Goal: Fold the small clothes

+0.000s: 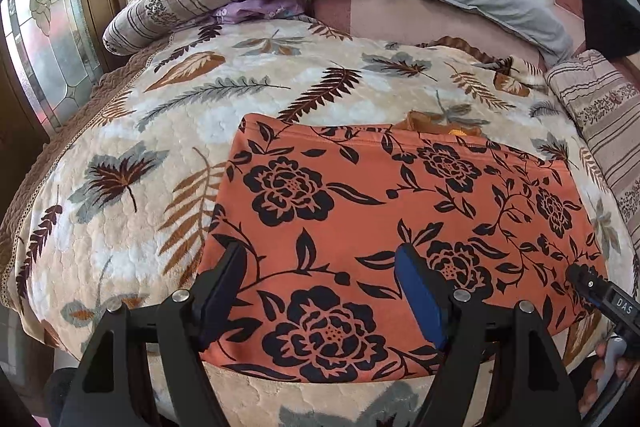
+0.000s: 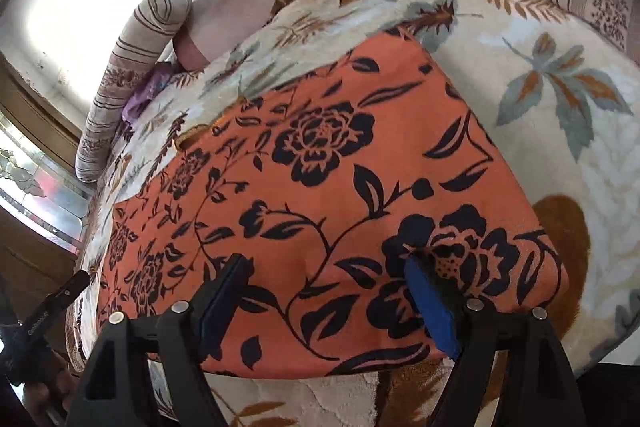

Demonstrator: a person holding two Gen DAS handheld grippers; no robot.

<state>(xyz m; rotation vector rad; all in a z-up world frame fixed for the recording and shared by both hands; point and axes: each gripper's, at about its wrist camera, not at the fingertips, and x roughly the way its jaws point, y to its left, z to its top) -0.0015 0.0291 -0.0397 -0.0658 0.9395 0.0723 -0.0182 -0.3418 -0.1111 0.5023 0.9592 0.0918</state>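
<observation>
We hover both the left gripper (image 1: 320, 267) and right gripper (image 2: 328, 279), jaws spread and empty, over the orange cloth's (image 1: 360, 211) near edge, where a shallow pinch could snag the blanket (image 1: 120, 147) beneath.

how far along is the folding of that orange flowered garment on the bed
Done: the orange flowered garment lies flat as a tidy rectangle on the leaf-print blanket, so it looks spread out or partly folded. In hand: nothing; the left tool and the right tool hang open over its near edge. Left: gripping that edge and folding it over.
</observation>
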